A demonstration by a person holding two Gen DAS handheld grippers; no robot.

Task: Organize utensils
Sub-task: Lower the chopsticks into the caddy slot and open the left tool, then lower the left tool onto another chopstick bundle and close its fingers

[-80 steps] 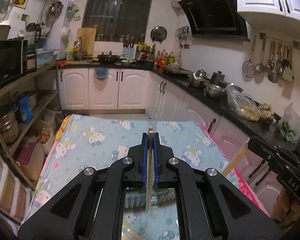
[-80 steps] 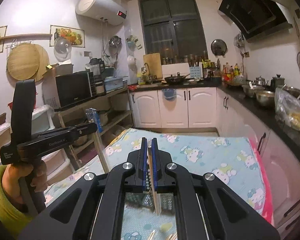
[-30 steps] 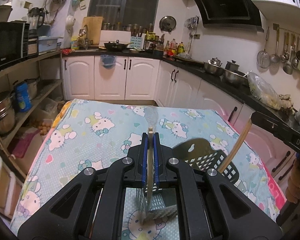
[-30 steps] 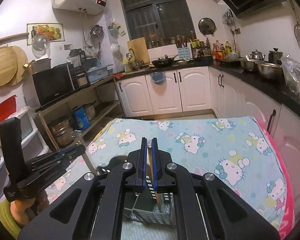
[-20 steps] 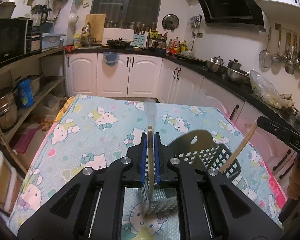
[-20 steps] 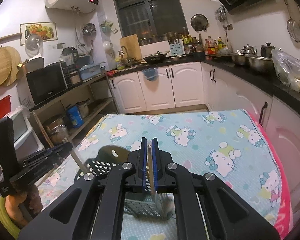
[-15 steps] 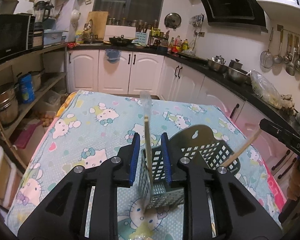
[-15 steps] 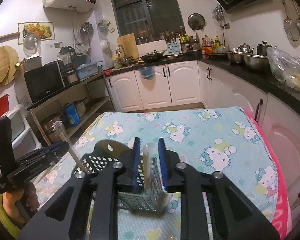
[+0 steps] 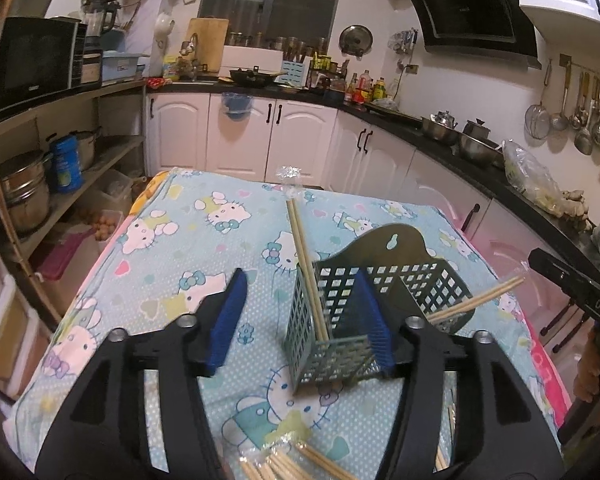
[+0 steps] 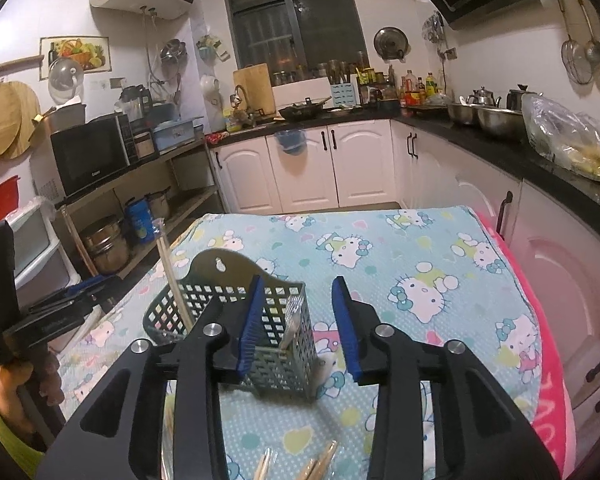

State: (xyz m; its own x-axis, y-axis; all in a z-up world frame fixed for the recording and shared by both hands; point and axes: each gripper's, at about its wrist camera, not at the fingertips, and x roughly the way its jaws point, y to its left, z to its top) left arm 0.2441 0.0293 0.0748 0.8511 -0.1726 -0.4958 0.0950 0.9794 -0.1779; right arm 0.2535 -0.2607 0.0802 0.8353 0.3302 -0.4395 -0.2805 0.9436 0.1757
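Both tongs, left [image 9: 302, 316] and right [image 10: 296, 320], had just opened, releasing chopstick pairs [image 9: 306, 268] into the utensil basket [image 9: 380, 300]; more chopsticks [image 9: 284, 464] lay before the basket.

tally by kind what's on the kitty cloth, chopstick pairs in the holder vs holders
chopstick pairs standing in the holder: 2
mesh holder: 1
total: 3
loose chopsticks at the near edge are cut off by the frame, so not counted
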